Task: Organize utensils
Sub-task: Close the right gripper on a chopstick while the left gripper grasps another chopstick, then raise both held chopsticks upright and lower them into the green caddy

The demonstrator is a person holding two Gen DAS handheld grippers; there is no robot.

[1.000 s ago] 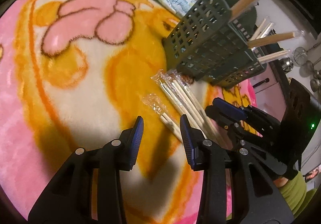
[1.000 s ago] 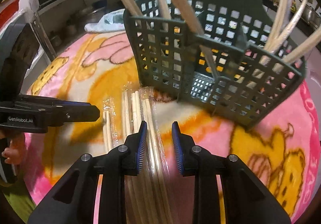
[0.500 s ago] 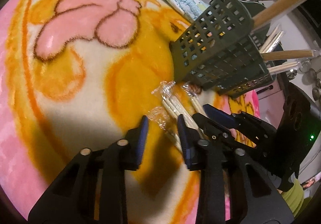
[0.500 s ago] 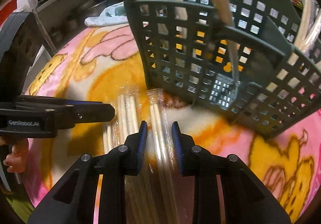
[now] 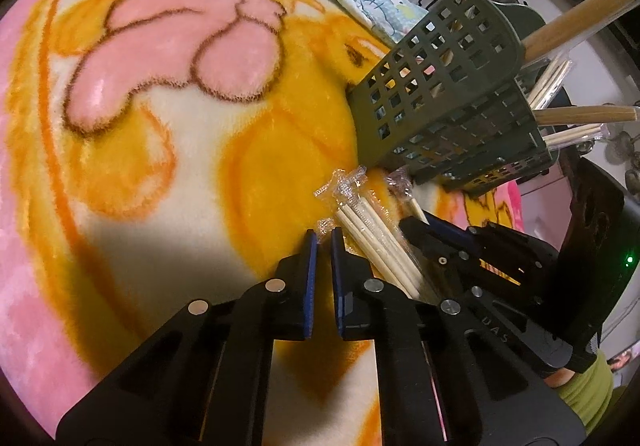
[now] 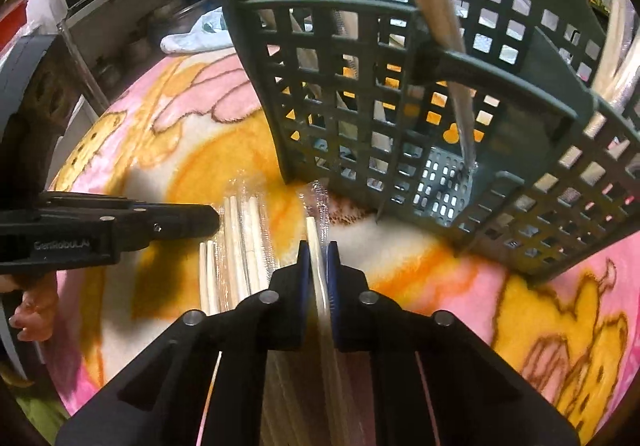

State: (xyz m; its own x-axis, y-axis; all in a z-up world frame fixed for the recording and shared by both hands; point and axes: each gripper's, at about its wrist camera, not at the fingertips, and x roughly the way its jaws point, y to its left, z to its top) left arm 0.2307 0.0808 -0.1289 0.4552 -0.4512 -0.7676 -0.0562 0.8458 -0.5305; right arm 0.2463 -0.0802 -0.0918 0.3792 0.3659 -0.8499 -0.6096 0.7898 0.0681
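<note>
Pinching a wrapped chopstick pair [image 6: 316,242] in the closing right gripper [image 6: 318,246], just before the green basket [image 6: 400,106] on the blanket [image 5: 160,166]. Left gripper [image 5: 324,236] shut beside other wrapped chopsticks [image 5: 372,230]; anything pinched, cannot tell.

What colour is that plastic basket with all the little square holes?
Dark green. The basket shows best in the right wrist view.

Fuzzy fleece blanket [image 5: 168,150], matt green plastic basket [image 6: 400,94], pale wooden chopsticks [image 5: 376,242] in glossy crinkled clear wrappers.
</note>
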